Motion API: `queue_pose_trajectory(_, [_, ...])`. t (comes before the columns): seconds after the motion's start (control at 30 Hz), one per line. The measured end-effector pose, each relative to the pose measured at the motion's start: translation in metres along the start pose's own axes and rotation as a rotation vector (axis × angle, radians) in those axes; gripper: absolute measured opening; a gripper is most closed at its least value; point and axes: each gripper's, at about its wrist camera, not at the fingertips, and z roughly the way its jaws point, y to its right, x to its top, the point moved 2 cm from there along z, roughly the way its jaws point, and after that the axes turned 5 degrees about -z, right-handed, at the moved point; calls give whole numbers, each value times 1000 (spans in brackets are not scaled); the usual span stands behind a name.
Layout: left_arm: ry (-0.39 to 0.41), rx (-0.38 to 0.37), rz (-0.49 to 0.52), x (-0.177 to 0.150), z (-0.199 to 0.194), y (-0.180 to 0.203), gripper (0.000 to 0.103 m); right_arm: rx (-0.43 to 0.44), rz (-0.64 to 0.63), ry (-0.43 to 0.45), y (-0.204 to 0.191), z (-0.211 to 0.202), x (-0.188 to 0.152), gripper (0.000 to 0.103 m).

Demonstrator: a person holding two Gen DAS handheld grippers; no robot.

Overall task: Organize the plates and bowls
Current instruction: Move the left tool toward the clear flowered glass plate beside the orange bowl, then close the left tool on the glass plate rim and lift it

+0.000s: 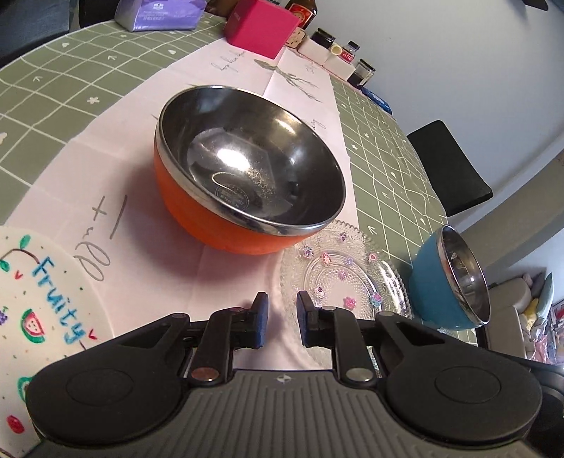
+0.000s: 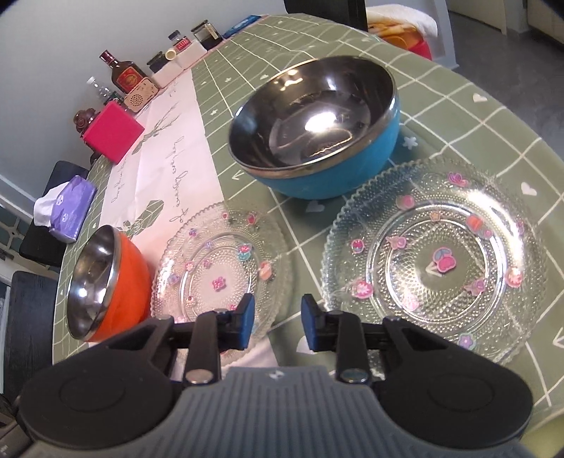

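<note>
In the left wrist view an orange bowl (image 1: 197,208) with a steel inside stands upright on the pale runner. A clear glass plate (image 1: 345,278) with small stickers lies to its right, and beyond that a blue bowl (image 1: 437,285). A white plate (image 1: 42,299) lettered "Fruity" lies at the left. My left gripper (image 1: 282,317) is open by a narrow gap, empty, near the glass plate's left rim. In the right wrist view the blue bowl (image 2: 317,176) stands behind two glass plates, a smaller (image 2: 218,267) and a larger (image 2: 437,260). My right gripper (image 2: 278,319) is open and empty between them.
A pink box (image 1: 261,28), a purple tissue pack (image 1: 158,14) and jars (image 1: 338,53) line the table's far side, with a bottle (image 2: 125,75) by the wall. A black chair (image 1: 451,165) stands past the table's right edge. Green checked cloth (image 2: 493,123) covers the table.
</note>
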Motion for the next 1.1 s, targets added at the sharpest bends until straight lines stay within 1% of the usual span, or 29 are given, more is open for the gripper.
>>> queue_pose_trajectory(0.1, [-1, -8, -3, 0, 4, 0, 22, 20, 23, -4, 3, 3, 1, 20])
queue_pose_trajectory(0.13, [-5, -7, -2, 0, 6, 0, 20, 22, 29, -6, 5, 4, 0, 16])
queue_pose_trajectory(0.2, [-1, -8, -3, -1, 7, 0, 15, 33, 42, -12, 7, 6, 0, 12])
queue_pose_trajectory(0.23, [0, -11, -5, -1, 8, -1, 14, 46, 50, -13, 9, 7, 0, 9])
queue_pose_trajectory(0.33, [-4, -20, 5, -1, 9, 0, 10, 58, 52, -11, 9, 7, 0, 6])
queue_pose_trajectory(0.6, [-2, 5, 22, -5, 5, 3, 9, 34, 16, -19, 3, 4, -4, 5])
queue_pose_trajectory(0.73, [-6, 16, 26, -13, -5, -2, 9, 2, -20, -51, -3, -1, -11, 5])
queue_pose_trajectory(0.9, [-18, 25, 31, -24, -22, -12, 9, -5, -48, -114, -8, -12, -27, 6])
queue_pose_trajectory(1.0, [-33, 22, 47, -24, -26, -15, 10, -16, -81, -122, -12, -16, -34, 6])
queue_pose_trajectory(1.03, [-36, 20, 55, -22, -26, -14, 11, -18, -90, -119, -14, -16, -34, 9])
queue_pose_trajectory(1.1, [-8, 37, 72, -17, -27, -15, 12, -40, -114, -96, -16, -19, -32, 13])
